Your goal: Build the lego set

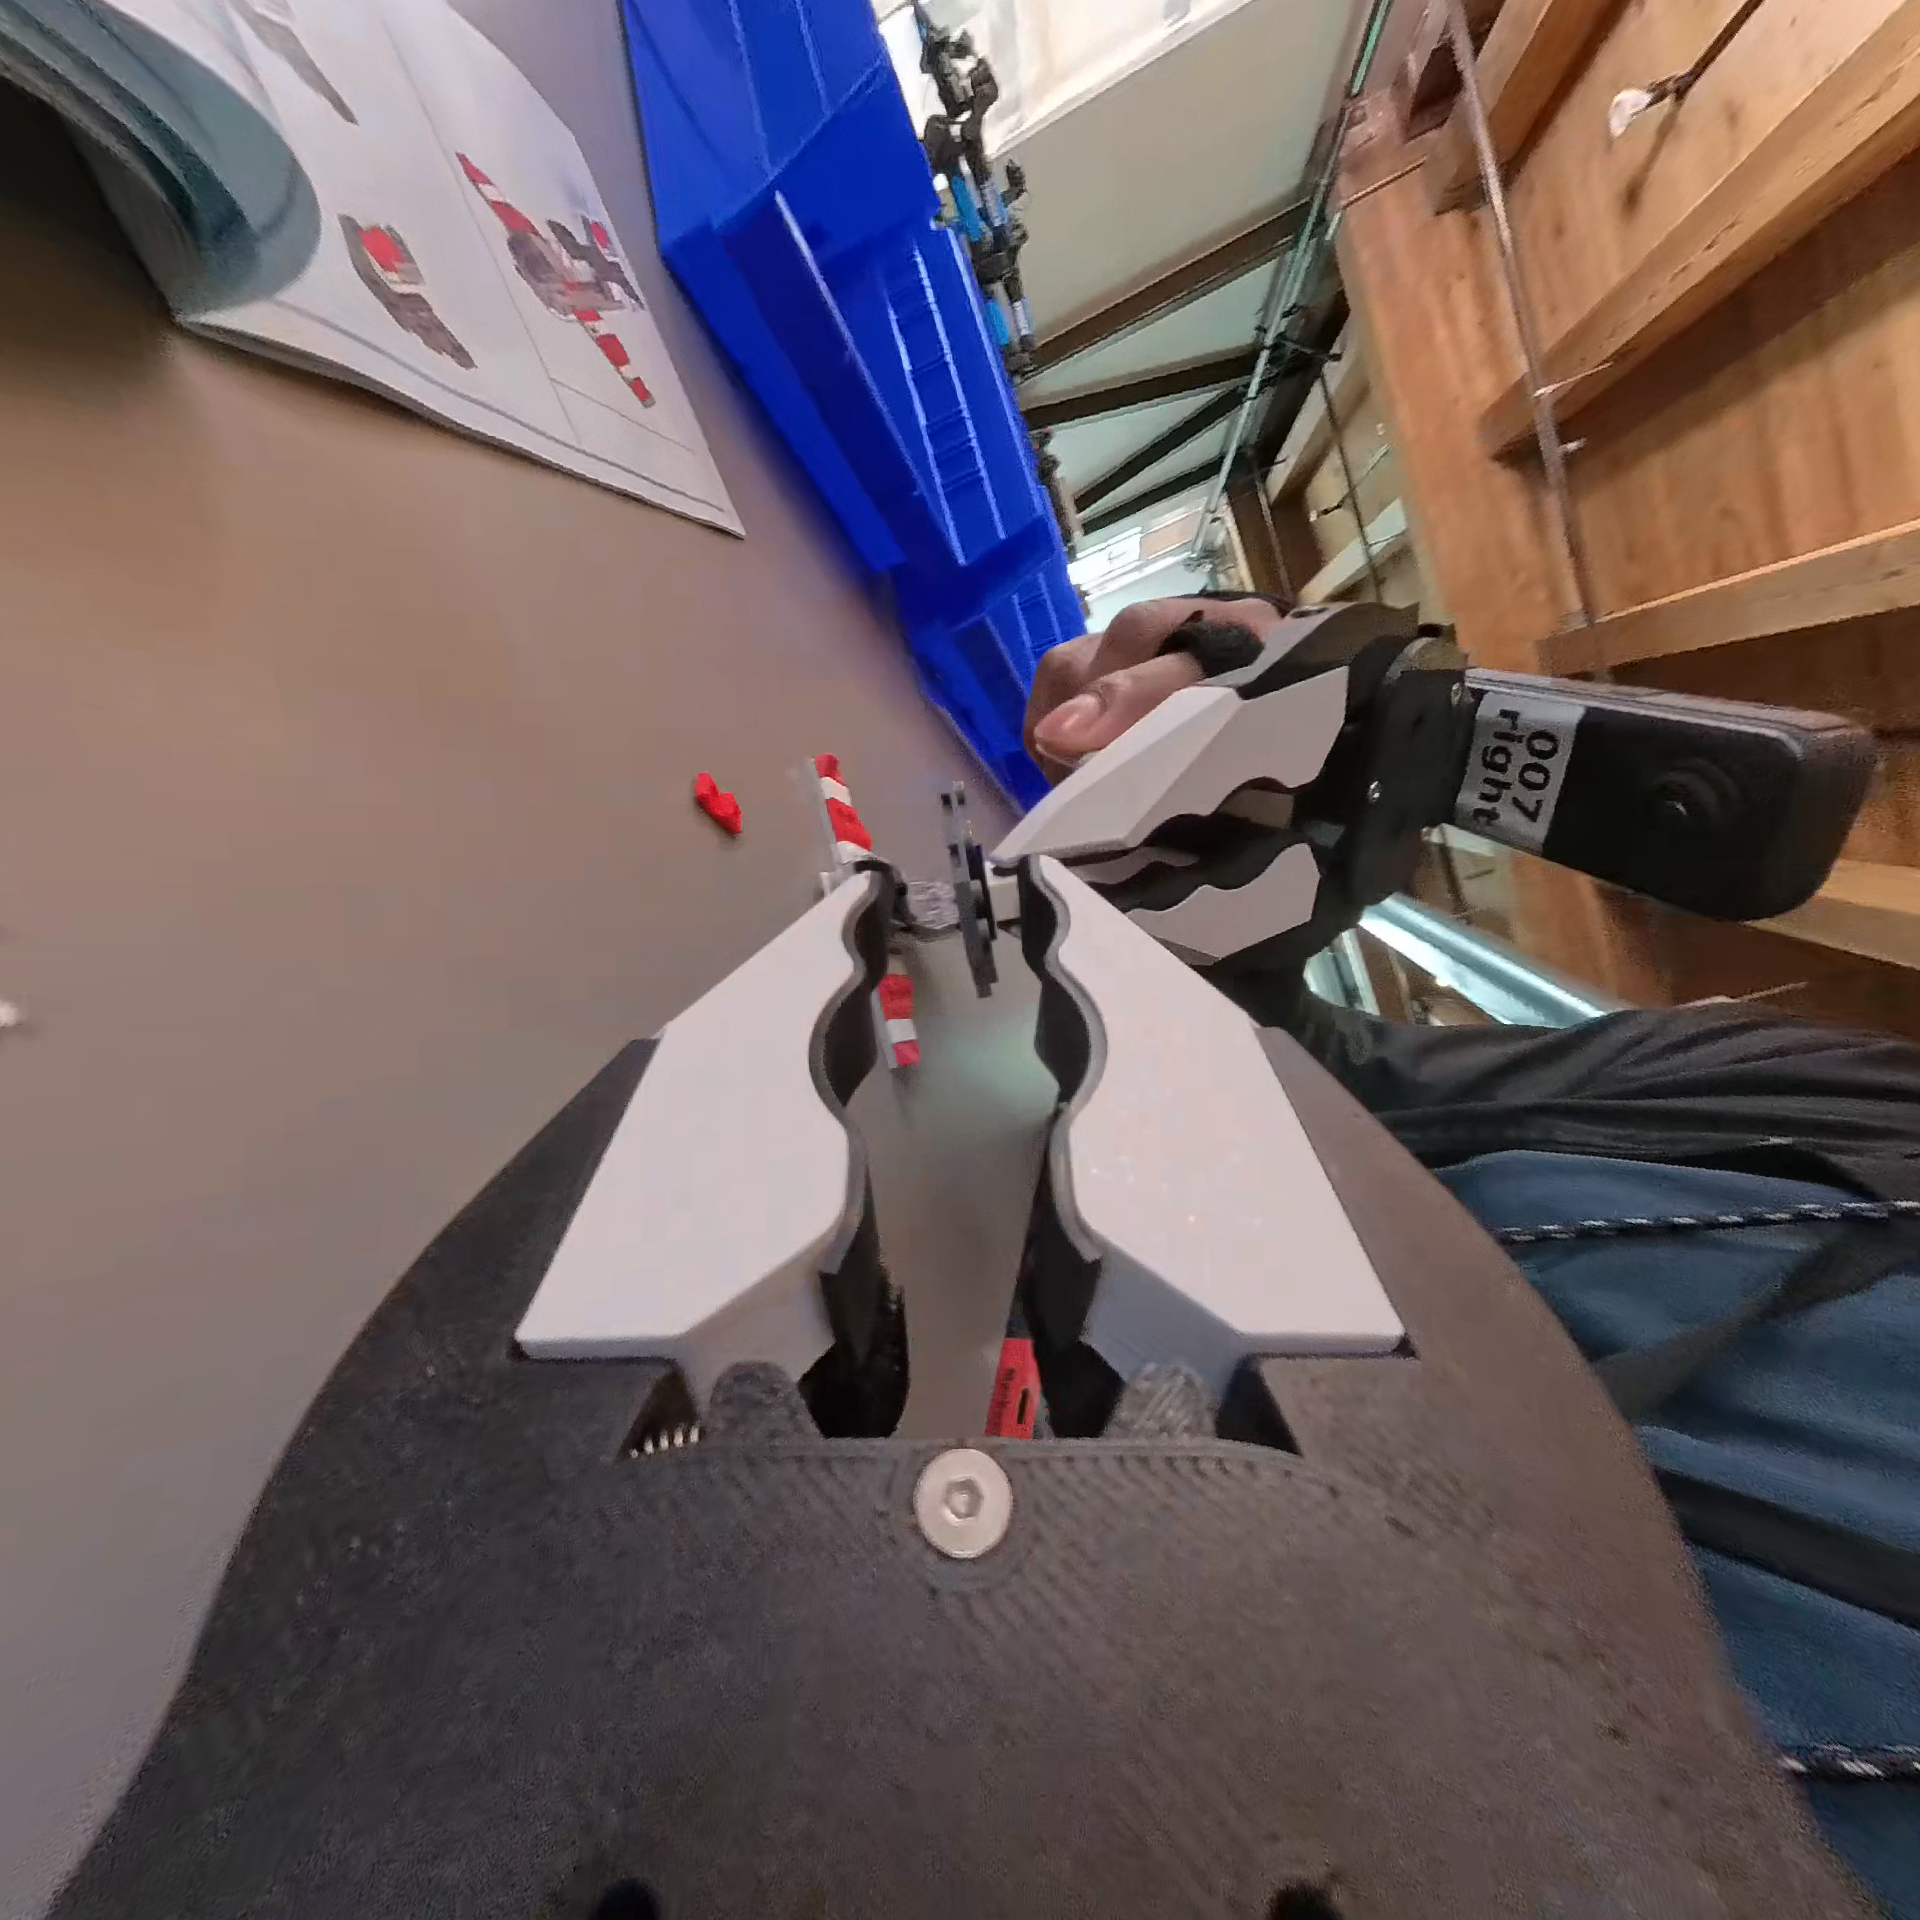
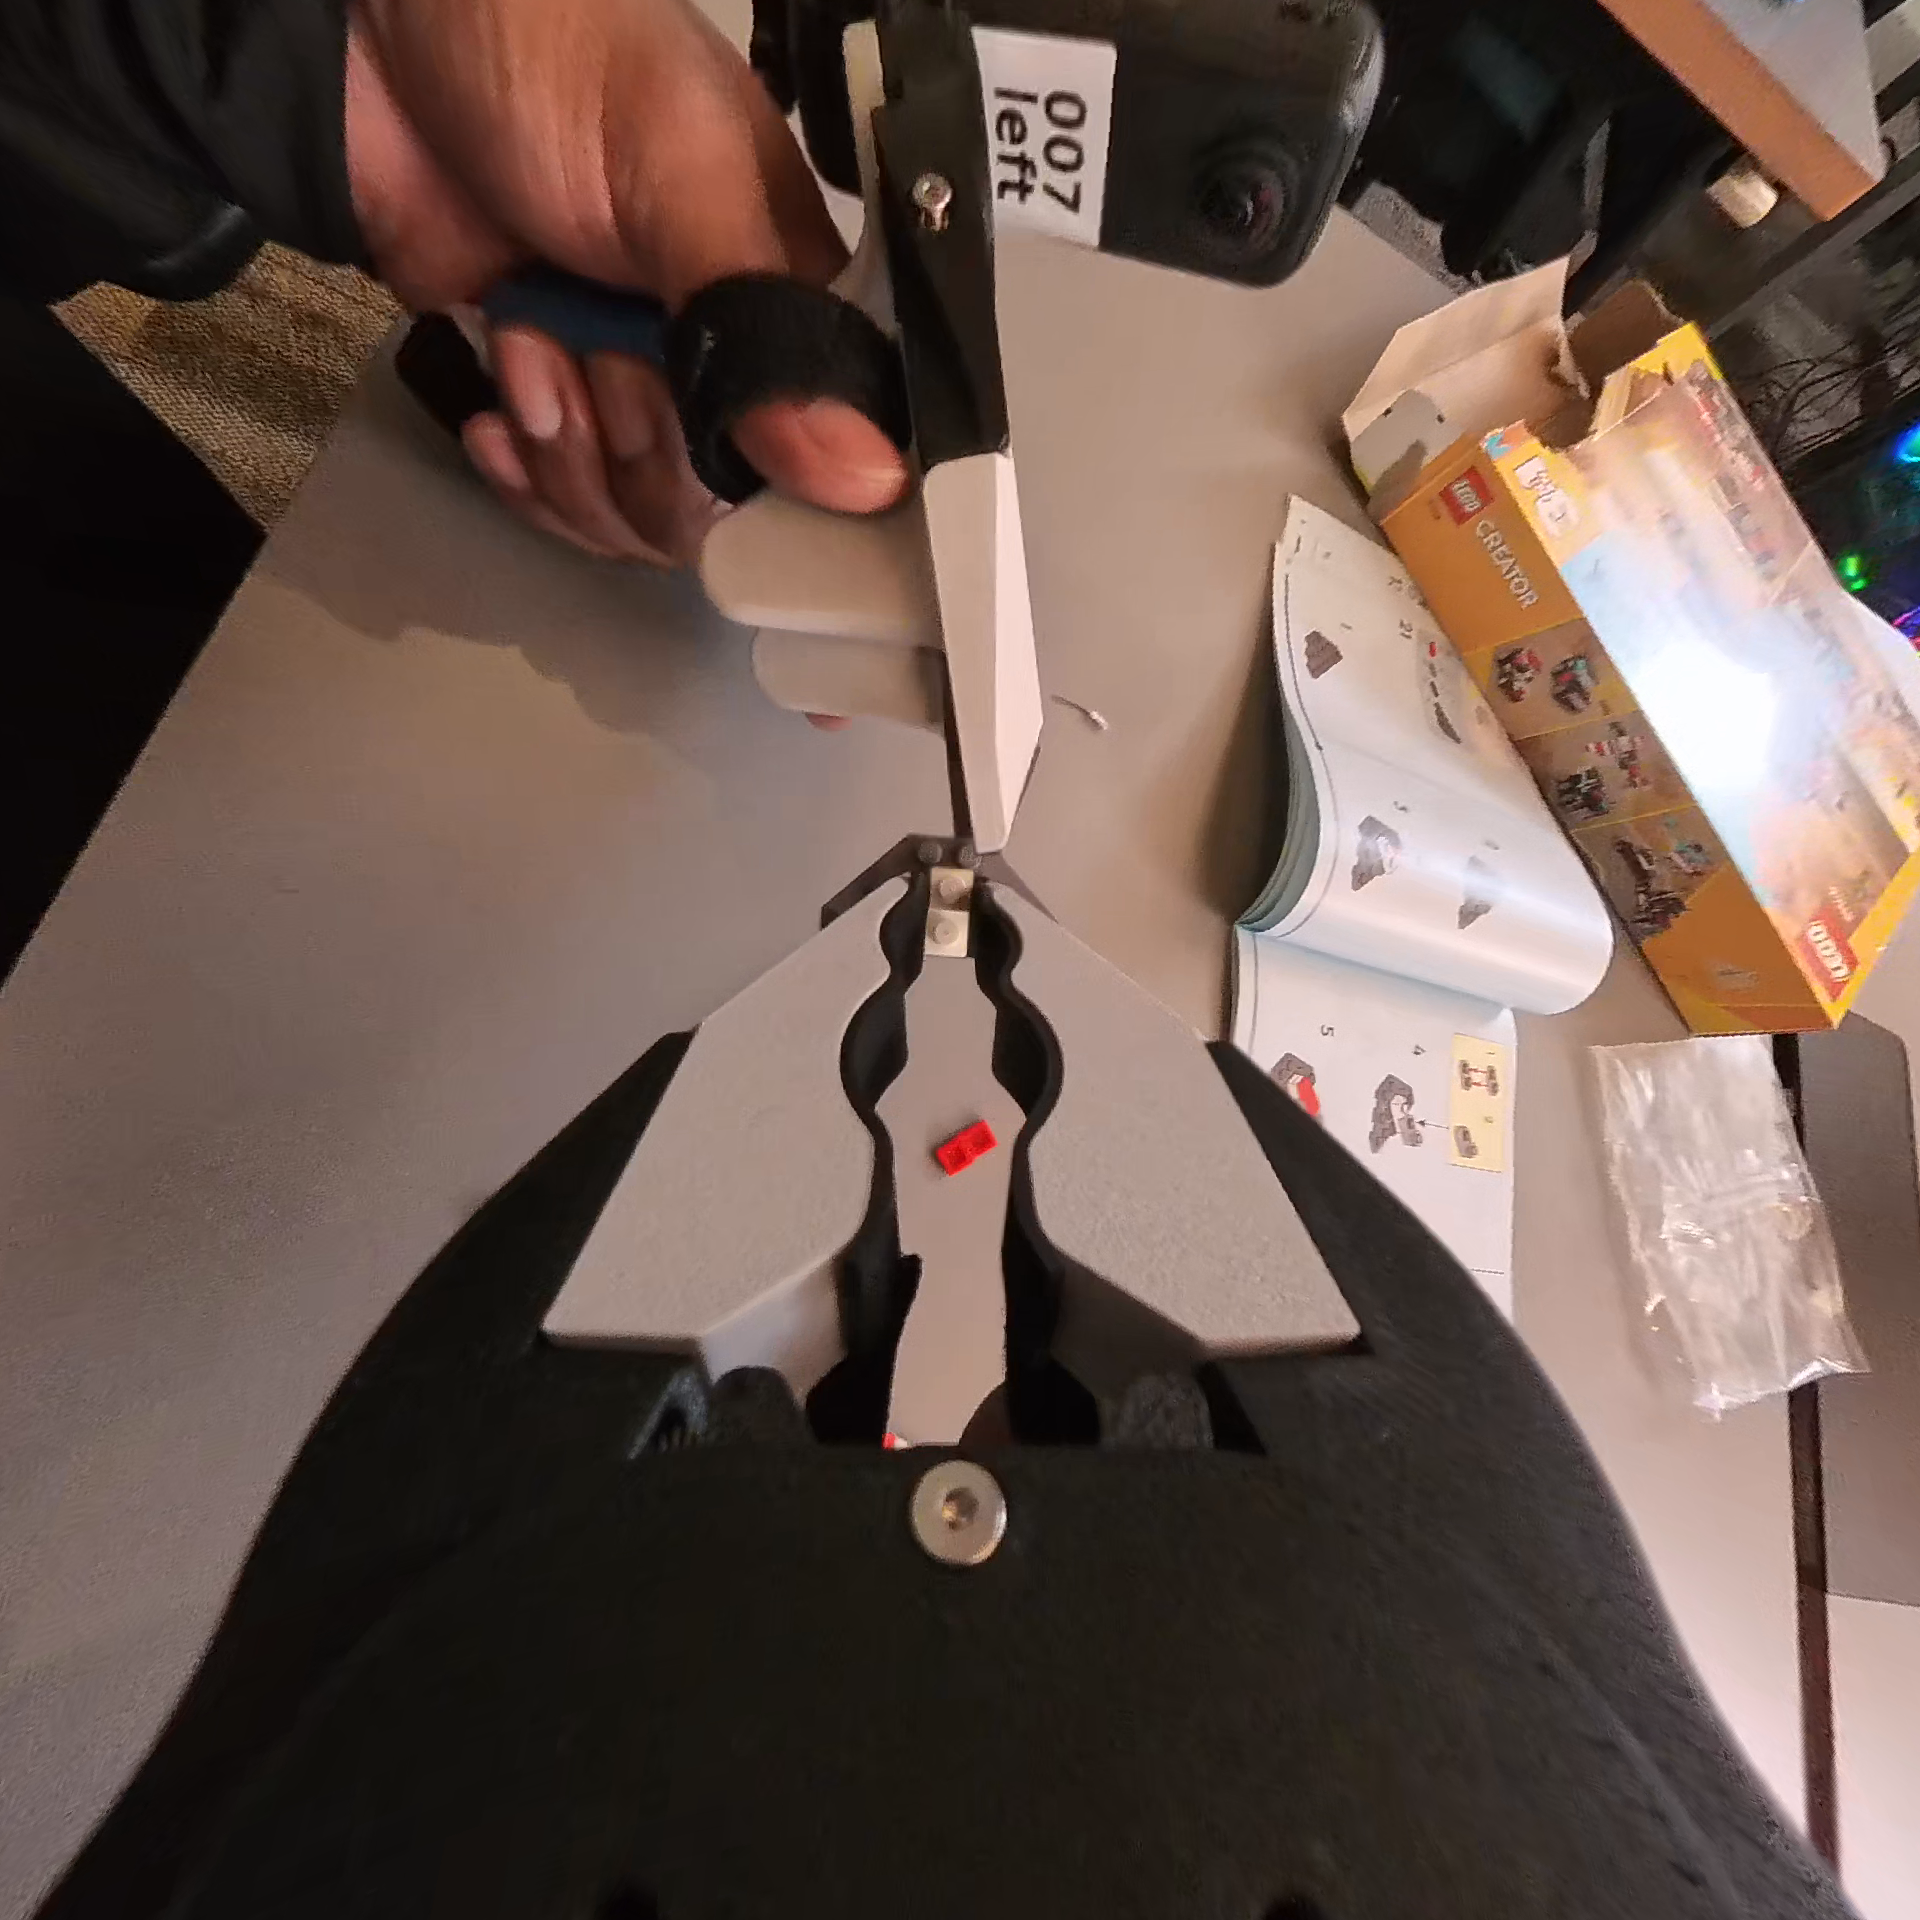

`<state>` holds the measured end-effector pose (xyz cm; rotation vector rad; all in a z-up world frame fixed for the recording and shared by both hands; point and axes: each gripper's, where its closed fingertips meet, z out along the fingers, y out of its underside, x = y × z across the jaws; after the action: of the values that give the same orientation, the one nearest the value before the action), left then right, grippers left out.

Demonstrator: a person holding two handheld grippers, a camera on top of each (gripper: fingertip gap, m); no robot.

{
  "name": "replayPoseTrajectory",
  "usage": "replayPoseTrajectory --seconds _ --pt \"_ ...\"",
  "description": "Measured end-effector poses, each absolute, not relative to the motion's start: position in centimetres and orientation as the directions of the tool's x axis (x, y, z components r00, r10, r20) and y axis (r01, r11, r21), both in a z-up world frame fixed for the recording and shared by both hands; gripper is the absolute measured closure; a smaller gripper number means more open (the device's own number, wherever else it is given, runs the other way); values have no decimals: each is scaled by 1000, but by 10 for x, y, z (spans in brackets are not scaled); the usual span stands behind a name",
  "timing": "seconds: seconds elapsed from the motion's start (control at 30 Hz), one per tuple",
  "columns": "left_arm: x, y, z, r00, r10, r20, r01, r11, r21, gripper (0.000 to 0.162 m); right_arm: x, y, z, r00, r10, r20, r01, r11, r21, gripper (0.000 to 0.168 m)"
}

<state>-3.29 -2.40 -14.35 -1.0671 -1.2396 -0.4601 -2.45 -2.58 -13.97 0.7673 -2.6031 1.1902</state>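
Right hand-held gripper [image 2: 951, 906] pinches a small grey plate [image 2: 950, 914].

Counter [image 2: 416, 935]: plain grey.
Loose brick [image 2: 964, 1147]: bright red.
Held plate [image 2: 951, 914]: pale grey.
Bins [image 1: 831, 312]: vivid blue.
Box [image 2: 1621, 748]: yellow.
Fingers [image 2: 748, 1143]: light grey, black-lined.

Grey-fingered black gripper [image 2: 951, 904], dark sleeve [image 2: 104, 135]
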Motion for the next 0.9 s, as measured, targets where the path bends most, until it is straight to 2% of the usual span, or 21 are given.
replayPoseTrajectory --seconds 0.03,0.2,0.47,0.57,0.67,0.8,0.9 --pt "-32 -23 -141 321 229 919 786 476 -393 137 -25 -26 -138 -850 -378 368 -525 546 -653 160" --pt "-31 -19 -139 326 197 924 795 472 -381 139 -26 -25 -132 -846 -370 385 -533 541 -651 160" --pt "-29 -17 -130 337 111 935 796 497 -346 156 -27 -25 -127 -839 -361 408 -544 527 -652 160" --pt "-30 -17 -128 338 87 937 790 515 -332 157 -27 -25 -124 -844 -349 407 -536 520 -666 160" --pt "-32 -18 -125 328 51 943 784 542 -302 158 -29 -23 -119 -854 -330 403 -521 514 -682 153" --pt "-35 -23 -129 303 60 951 773 568 -282 158 -32 -11 -116 -885 -302 354 -464 514 -721 148" --pt "-38 -28 -134 282 87 955 761 586 -279 157 -28 2 -134 -903 -329 277 -422 551 -720 148"
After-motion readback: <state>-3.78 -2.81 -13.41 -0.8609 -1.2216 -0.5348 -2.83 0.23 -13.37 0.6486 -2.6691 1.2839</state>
